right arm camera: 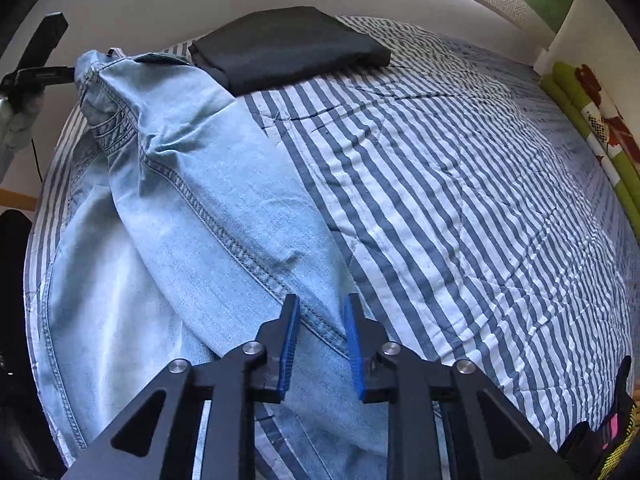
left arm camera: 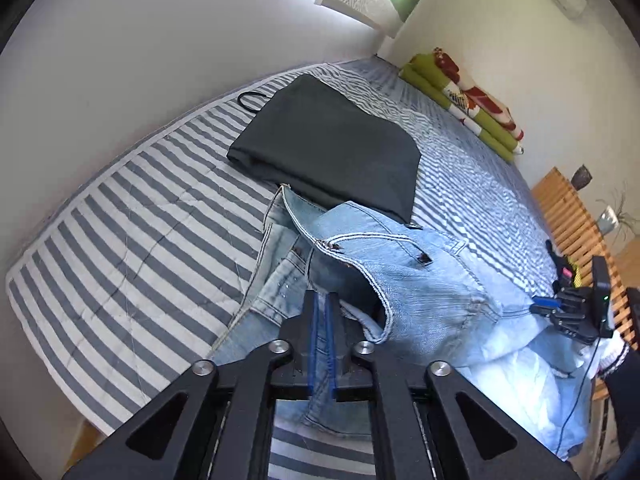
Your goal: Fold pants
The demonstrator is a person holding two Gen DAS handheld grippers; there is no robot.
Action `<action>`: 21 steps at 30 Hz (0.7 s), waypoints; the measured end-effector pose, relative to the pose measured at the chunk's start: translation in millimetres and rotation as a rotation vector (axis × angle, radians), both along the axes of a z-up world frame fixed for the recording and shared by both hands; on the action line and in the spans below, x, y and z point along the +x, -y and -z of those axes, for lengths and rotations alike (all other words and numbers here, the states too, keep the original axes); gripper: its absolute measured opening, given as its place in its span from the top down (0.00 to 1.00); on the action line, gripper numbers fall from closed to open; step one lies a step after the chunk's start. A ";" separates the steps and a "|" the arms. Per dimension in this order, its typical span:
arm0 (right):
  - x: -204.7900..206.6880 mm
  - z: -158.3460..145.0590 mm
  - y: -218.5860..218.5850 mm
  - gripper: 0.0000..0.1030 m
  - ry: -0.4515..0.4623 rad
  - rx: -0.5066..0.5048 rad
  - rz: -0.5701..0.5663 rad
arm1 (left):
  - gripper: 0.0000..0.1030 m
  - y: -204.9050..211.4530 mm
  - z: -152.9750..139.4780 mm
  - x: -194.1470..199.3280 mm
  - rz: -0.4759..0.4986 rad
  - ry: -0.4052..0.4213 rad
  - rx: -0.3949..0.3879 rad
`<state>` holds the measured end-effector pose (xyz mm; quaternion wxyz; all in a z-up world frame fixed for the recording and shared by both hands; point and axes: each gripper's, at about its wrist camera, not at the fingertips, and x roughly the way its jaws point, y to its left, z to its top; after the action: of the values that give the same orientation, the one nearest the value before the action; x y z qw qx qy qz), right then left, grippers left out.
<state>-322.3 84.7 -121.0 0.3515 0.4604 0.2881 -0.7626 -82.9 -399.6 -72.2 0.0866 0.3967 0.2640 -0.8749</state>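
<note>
Two tools work on one pair of light-blue jeans [right arm camera: 208,208] lying crumpled on a striped bed [right arm camera: 460,208]. Left tool [left arm camera: 321,300]: jaws nearly together at the waistband end; denim passes between the blue pads [left arm camera: 314,344], so it appears to hold a thin fold of cloth, though pad contact is partly hidden. Right tool [right arm camera: 320,304]: in its own view the jaws stand apart, straddling the stitched side seam of a leg, the pads not visibly pressing on it; the grip here looks unmade or only just being made.

The jeans lie near the bed's front edge, waistband raised and twisted, one leg running diagonally toward the right tool. A folded dark garment [left arm camera: 328,144] rests just beyond the waistband, touching or overlapping it; a green patterned blanket [left arm camera: 464,96] lies well apart along the wall.

Hazards, as judged:
- If the right tool lifts before it bites, the leg may slip out and the fold collapse.
- Closing on the thick seam alone may give a narrow, unstable hold, so the cloth may pivot.
- The twisted waistband may lock creases into the fold unless it is flattened first.
- Pulling the waistband may drag the dark garment out of its fold.
</note>
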 end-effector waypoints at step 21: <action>8.1 -8.3 2.9 0.98 -0.106 0.010 0.065 | 0.92 -17.2 -16.9 2.2 0.022 -0.032 0.085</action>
<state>-314.2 81.8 -112.7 0.3085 0.4303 0.2951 -0.7954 -80.7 -382.4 -55.3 0.0557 0.3890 0.2979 -0.8700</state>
